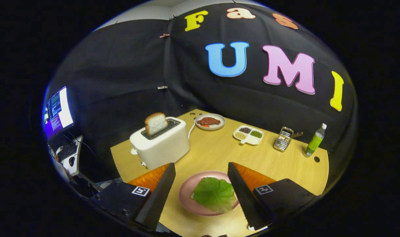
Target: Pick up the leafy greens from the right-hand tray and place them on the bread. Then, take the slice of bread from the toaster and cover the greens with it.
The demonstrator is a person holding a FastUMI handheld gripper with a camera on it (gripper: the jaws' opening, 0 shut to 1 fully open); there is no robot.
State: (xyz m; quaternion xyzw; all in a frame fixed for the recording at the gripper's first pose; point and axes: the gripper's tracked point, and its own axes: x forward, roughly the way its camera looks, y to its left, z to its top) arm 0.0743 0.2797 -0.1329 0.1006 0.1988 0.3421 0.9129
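Gripper view: fingers apart and empty over the leafy greens; bread slice stands upright in the toaster, far left.

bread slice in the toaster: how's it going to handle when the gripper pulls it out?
The bread slice stands well proud of the toaster slot, leaning a little, so it probably lifts free easily. It looks thick and porous: likely light, fairly stiff, but crushable under a hard pinch. The gripper is open over the leafy greens on the pink plate, holding nothing.
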